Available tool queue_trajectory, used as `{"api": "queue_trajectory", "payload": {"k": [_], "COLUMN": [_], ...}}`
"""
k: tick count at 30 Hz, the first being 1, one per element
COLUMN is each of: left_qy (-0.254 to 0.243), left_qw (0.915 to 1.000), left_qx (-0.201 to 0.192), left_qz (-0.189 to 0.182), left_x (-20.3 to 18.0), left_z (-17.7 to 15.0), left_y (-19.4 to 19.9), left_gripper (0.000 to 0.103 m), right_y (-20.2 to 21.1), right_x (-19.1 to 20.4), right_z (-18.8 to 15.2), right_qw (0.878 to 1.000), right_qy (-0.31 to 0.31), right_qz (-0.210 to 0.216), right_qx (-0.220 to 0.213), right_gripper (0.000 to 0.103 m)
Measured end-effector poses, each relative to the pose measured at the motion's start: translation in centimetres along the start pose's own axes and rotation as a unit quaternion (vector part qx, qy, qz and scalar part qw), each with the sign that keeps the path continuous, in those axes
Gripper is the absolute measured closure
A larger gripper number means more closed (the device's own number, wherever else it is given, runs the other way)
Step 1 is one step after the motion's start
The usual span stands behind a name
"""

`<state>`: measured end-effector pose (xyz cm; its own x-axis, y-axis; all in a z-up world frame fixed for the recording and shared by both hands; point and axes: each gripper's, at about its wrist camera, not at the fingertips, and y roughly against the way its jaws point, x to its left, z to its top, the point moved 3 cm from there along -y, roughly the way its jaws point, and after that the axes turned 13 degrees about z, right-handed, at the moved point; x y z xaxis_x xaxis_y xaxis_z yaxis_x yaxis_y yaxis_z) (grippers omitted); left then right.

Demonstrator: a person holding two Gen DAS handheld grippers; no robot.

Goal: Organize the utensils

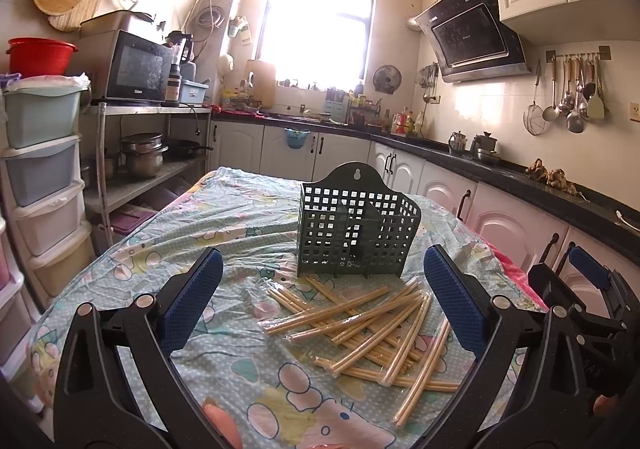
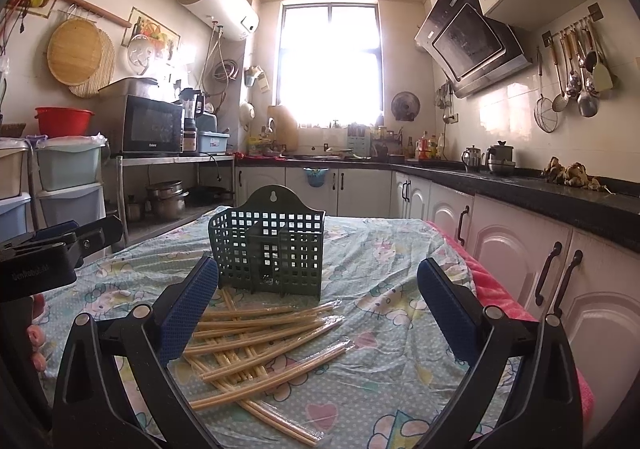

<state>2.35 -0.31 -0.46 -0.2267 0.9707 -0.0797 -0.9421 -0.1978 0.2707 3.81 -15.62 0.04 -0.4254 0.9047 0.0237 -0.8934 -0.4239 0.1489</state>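
Both claws hover above a worktop [image 1: 168, 249] draped in a pale blue cartoon-print cloth [image 2: 380, 389], and both are released, holding nothing.

In the left wrist view, the left claw [image 1: 322, 301] has its blue-padded fingers [image 1: 192, 301] spread wide. Between them lies a loose pile of wrapped bamboo chopsticks [image 1: 360, 333], each pair in clear plastic, crossing one another at many angles. Just beyond the pile, at 12 o'clock, a dark green perforated utensil holder [image 1: 352, 229] stands upright on the cloth; its arched back plate with a hanging hole faces away, and an inner divider splits it into compartments. No chopsticks show inside it. The nearest chopsticks lie just beside its base. The right claw [image 1: 584, 281] shows at 3 o'clock, well apart from the pile.

In the right wrist view, the right claw [image 2: 318, 309] is likewise spread. The chopsticks sit toward 8 o'clock, partly behind the left finger, and the holder stands at 11 o'clock. The left claw [image 2: 60, 245] enters at 9 o'clock.

Around the room, a microwave [image 1: 136, 67] rests on a metal rack at 10 o'clock, and ladles [image 2: 576, 77] hang on the wall at 2 o'clock.
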Motion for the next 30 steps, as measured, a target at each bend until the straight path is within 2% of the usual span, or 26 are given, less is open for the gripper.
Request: {"api": "queue_trajectory", "payload": {"k": [21,26,30], "left_qy": [0.000,0.006,0.015], "left_qw": [1.0000,1.0000,0.9996], "left_qx": [0.001,0.005,0.024], "left_qz": [-0.001,-0.005,-0.008], "left_x": [0.0,0.4,1.2], "left_z": [0.1,-0.1,-0.4], "left_y": [0.0,-0.1,-0.7], "left_gripper": [0.010,0.010,0.010], "right_y": [-0.1,-0.2,-0.6], "right_x": [0.5,0.8,1.5], "right_z": [0.0,-0.3,-0.6], "right_qw": [1.000,0.999,0.997], "right_qy": [0.005,0.008,0.013], "right_qz": [0.012,0.034,0.065], "right_qx": [-0.002,0.010,0.028], "right_gripper": [0.006,0.006,0.006]}}
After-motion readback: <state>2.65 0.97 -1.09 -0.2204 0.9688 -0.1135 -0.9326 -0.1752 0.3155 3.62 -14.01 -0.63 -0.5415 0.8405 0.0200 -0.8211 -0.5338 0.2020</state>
